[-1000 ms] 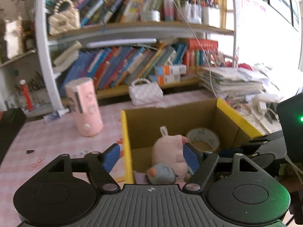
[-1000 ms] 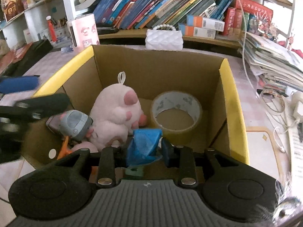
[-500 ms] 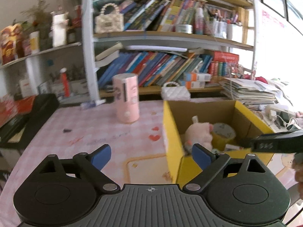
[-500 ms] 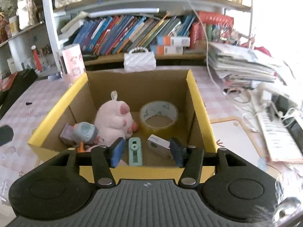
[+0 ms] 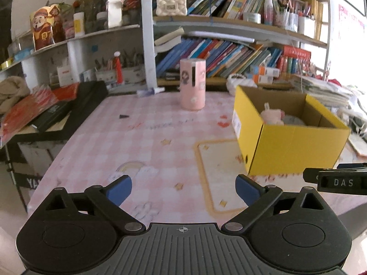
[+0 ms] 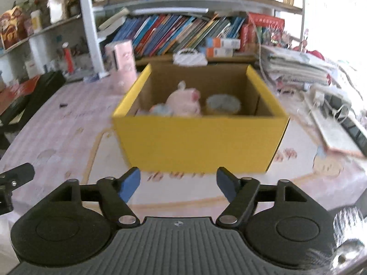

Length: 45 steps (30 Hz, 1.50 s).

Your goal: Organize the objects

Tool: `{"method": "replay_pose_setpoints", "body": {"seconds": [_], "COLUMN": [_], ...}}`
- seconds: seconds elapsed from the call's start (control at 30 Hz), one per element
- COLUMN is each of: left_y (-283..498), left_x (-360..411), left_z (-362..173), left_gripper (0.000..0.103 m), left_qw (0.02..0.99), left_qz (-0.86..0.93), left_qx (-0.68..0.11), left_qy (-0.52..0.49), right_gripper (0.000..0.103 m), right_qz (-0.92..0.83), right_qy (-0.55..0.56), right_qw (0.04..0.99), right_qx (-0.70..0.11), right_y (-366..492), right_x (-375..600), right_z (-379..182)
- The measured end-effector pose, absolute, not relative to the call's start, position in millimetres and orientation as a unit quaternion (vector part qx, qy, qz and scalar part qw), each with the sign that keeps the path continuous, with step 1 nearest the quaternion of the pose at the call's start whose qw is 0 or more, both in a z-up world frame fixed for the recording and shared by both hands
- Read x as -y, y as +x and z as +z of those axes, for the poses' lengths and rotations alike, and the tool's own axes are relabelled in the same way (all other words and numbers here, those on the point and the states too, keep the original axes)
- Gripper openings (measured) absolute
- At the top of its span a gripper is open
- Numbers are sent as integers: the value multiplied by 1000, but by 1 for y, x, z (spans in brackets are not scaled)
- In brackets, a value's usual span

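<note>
A yellow cardboard box (image 6: 199,142) stands on the pink checked table (image 5: 142,142); it also shows in the left wrist view (image 5: 291,149). Inside lie a pink plush toy (image 6: 183,102), a grey-blue toy (image 6: 160,110) and a roll of tape (image 6: 222,104). My right gripper (image 6: 178,184) is open and empty, held back from the box's near wall. My left gripper (image 5: 183,189) is open and empty, over the table to the left of the box. Part of the right gripper's body shows in the left wrist view (image 5: 337,181).
A pink cylindrical container (image 5: 192,83) stands behind the box's left side. A white quilted bag (image 6: 189,57) sits behind the box. Bookshelves (image 5: 229,52) line the back. Stacked papers and cables (image 6: 309,73) lie at right. Black and red items (image 5: 45,107) lie at left.
Both grippers have pulled back and away from the box. The right gripper opened and left the small item it held inside the box. Both now stand wide open.
</note>
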<state>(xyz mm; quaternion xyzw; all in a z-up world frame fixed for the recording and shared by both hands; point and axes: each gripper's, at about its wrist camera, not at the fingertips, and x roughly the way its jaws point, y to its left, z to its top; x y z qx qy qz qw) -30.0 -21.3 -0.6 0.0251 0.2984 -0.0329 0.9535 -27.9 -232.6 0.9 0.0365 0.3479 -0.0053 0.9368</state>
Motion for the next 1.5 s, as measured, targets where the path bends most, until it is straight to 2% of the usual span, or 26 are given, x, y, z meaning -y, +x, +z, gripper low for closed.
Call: {"method": "replay_pose_setpoints", "body": {"seconds": [0.1,0.23,0.73,1.1,1.5], "left_y": [-39,-49,-60,-43,-40], "left_x": [13,7,-3,-5,16], "left_z": [-2,-4,-7,-6,-7], "left_gripper": [99,99,102,103,103], "left_qw": [952,949,945,953,955], "left_qz": [-32,-32,-40,-17,-13], "left_qx": [-304,-312,-321,-303,-291], "left_qy": [30,33,45,22,47], "right_gripper": [84,90,103,103,103], "right_qz": [-1,0,-11,-41,-69], "right_qy": [34,27,15,5,4], "right_qw": [935,934,936,945,940], "right_qx": [-353,-356,-350,-326,-333], "right_y": [-41,-54,-80,-69,-60], "right_x": [218,204,181,174,176], "right_z": [-3,-5,-5,0,-3]}}
